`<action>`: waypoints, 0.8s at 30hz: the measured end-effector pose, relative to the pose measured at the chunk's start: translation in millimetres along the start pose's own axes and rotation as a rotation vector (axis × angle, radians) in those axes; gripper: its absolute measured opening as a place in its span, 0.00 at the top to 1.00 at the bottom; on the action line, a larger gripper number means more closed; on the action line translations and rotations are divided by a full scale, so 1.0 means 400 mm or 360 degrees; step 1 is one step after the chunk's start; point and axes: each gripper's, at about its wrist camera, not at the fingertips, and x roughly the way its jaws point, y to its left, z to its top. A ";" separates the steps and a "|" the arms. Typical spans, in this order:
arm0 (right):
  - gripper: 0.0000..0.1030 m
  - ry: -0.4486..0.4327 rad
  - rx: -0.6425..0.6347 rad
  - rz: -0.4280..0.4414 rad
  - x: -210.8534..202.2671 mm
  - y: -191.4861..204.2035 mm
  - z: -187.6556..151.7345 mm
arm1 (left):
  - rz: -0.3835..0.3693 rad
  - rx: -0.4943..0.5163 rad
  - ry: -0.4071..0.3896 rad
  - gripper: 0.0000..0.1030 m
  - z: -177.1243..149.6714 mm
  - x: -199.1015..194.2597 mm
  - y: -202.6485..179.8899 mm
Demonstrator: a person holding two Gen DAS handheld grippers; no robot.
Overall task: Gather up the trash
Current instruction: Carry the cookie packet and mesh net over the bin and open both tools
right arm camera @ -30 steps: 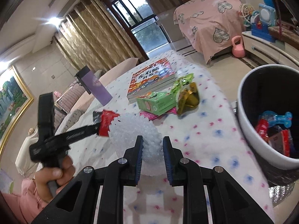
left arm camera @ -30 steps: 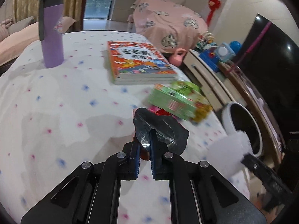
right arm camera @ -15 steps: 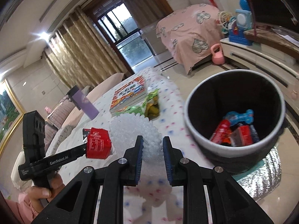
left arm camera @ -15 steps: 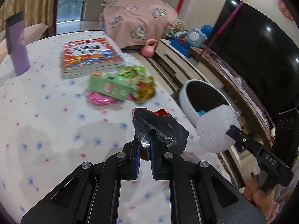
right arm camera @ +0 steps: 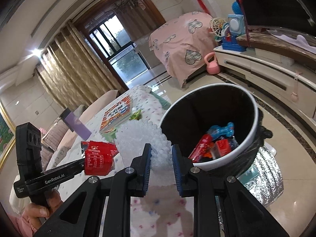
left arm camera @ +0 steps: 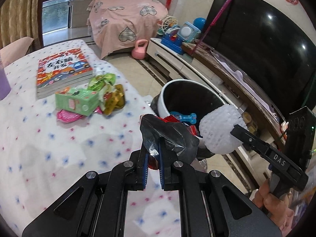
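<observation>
Left wrist view: left claw (left arm camera: 153, 159) clamps a crumpled red wrapper (left arm camera: 167, 134), silver side out, frame centre. White foam net (left arm camera: 219, 130) sits right of it in the right claw (left arm camera: 236, 129), over the bin (left arm camera: 164, 102). More snack packs (left arm camera: 79, 100) lie on the bench (left arm camera: 49, 142), upper left.

Right wrist view: right claw (right arm camera: 161, 159) is closed on foam net (right arm camera: 142, 138), centre; bin (right arm camera: 254, 122) at right holds trash; left claw (right arm camera: 84, 163) grips red wrapper (right arm camera: 98, 157), lower left.

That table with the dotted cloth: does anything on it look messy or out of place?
Yes. Beside the neat book, a heap of litter sits on the table: a green carton lying askew over a pink wrapper, with crumpled green and gold pouches against it.
</observation>
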 end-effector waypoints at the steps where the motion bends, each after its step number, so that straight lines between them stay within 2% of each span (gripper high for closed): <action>1: 0.80 -0.0004 0.0004 -0.0003 -0.003 -0.003 0.002 | -0.0004 0.0006 0.0001 0.92 0.003 0.002 -0.008; 14: 0.79 -0.0051 0.0018 -0.0106 -0.019 -0.071 0.047 | -0.0077 0.0107 0.0013 0.92 0.064 0.057 -0.105; 24: 0.79 -0.0058 0.0005 -0.0197 -0.006 -0.113 0.105 | -0.0070 0.0161 0.0050 0.92 0.110 0.128 -0.157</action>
